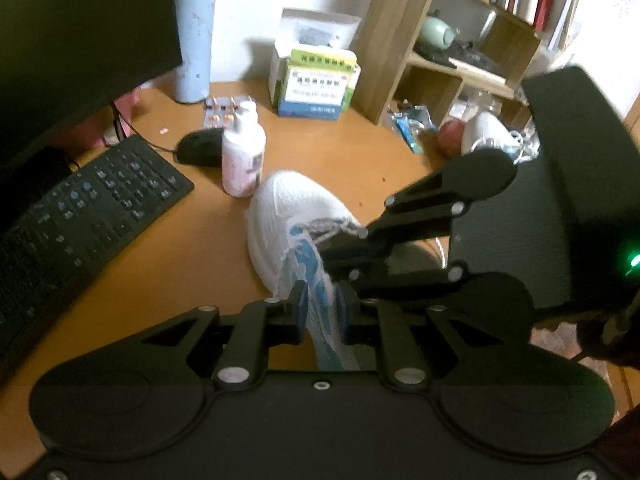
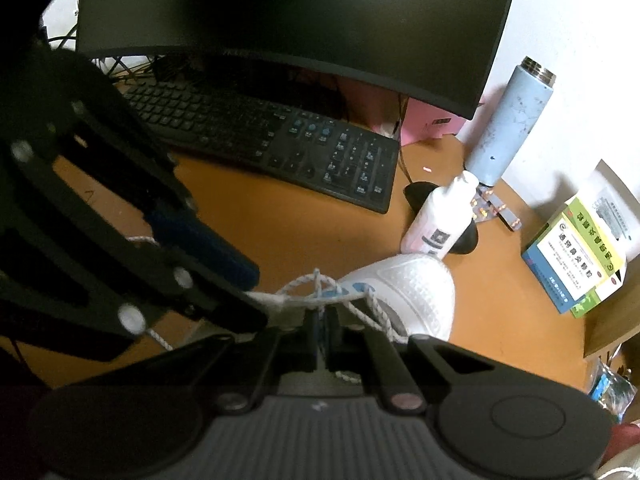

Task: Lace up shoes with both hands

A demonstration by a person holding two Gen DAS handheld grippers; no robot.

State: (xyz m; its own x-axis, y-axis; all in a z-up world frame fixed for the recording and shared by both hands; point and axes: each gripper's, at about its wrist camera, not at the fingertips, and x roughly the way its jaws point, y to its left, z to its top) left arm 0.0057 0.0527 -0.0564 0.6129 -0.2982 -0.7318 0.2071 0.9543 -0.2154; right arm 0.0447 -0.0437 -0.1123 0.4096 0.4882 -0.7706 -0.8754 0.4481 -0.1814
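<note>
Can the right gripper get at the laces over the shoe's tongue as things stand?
Probably yes. The right gripper already sits at the white laces on the sneaker, jaws nearly shut around a strand. The left gripper pinches the blue-patterned tongue alongside, crowding it but not blocking it.

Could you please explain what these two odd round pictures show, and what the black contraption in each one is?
Each picture comes from a fisheye camera mounted on a hand-held two-finger gripper, looking along its fingers; a person holds one per hand, so there is no robot arm. In the left wrist view, the left gripper is clamped on the white sneaker, at its blue-and-white side, while the right gripper reaches in from the right. In the right wrist view, the right gripper pinches the white shoelace. On the wooden desk lie a keyboard, mouse, pink-and-white bottle, blue flask and medicine boxes.
</note>
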